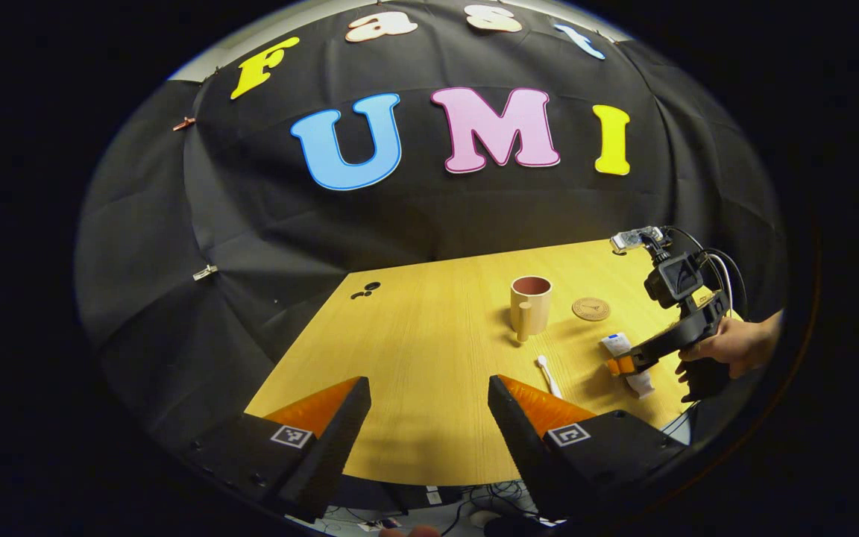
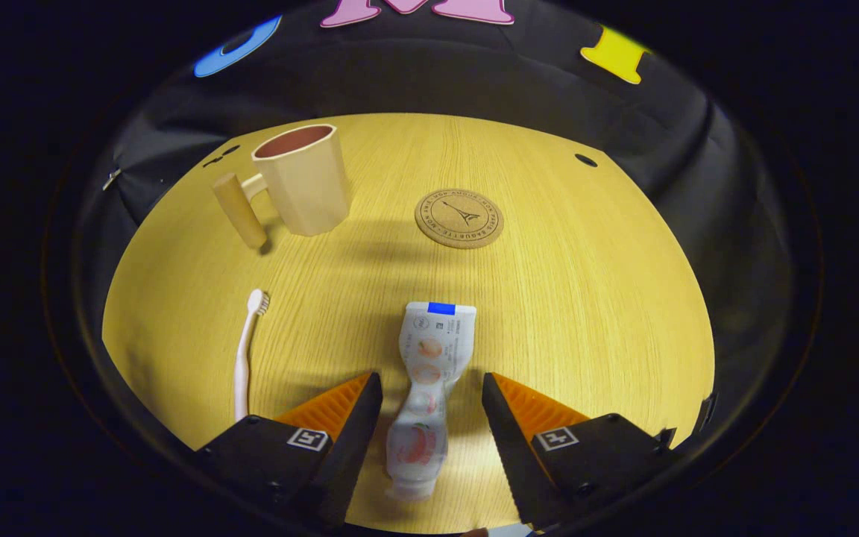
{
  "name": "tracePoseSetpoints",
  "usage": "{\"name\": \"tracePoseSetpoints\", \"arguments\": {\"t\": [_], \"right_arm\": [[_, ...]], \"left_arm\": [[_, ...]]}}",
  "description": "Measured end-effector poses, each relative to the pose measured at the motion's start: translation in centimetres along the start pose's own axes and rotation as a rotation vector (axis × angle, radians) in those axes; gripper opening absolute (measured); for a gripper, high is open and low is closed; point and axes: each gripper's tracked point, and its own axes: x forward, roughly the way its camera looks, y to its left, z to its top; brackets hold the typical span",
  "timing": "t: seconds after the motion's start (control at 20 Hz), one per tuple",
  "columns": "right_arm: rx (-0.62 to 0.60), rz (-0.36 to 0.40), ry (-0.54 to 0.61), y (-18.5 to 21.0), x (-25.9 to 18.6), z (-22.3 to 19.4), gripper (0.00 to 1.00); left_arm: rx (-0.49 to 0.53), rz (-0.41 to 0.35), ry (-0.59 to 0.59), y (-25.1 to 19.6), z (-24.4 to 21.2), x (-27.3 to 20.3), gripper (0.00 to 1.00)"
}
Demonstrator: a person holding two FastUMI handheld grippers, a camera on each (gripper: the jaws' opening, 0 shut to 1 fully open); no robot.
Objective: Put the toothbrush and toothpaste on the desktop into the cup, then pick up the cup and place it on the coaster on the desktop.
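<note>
In the left gripper view the right hand-held gripper (image 1: 622,365) covers the middle of the toothpaste (image 1: 618,344). In the right gripper view the toothbrush (image 2: 244,350) handle's end is hidden behind a finger. The coaster (image 2: 459,218) print is too small to read.

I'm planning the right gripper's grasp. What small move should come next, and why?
Probably close the right gripper on the toothpaste: the tube lies on the desktop between its open fingers, not yet pinched. The cup stands empty nearby.
</note>
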Motion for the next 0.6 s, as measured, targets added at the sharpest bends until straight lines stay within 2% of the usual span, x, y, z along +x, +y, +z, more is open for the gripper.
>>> {"name": "tracePoseSetpoints", "arguments": {"t": [0.2,0.3,0.35,0.45,0.5,0.55,0.6], "right_arm": [[0.050,0.032,0.066,0.4,0.3,-0.1,0.69],[0.068,0.028,0.091,-0.1,0.2,0.1,0.48],[0.069,0.055,0.098,0.0,0.5,0.0,0.32],[0.103,0.146,0.107,0.8,-0.4,0.3,0.32],[0.117,0.173,0.094,0.6,-0.3,0.6,0.28],[0.115,0.180,0.059,0.0,-0.5,1.4,0.23],[0.106,0.187,0.011,-0.6,-0.9,2.4,0.23]], "left_arm": [[0.000,0.034,0.003,0.0,0.3,0.1,0.99],[-0.009,0.052,0.015,-0.3,0.0,0.3,0.99],[-0.015,0.055,0.023,-0.6,-0.1,0.3,0.99],[-0.025,0.047,0.036,-2.0,-0.2,0.6,0.99],[-0.027,0.037,0.043,-2.9,-0.1,0.9,0.99],[-0.025,0.029,0.052,-3.7,-0.4,1.2,0.99],[-0.022,0.026,0.061,-4.5,-0.5,1.6,0.98]]}}
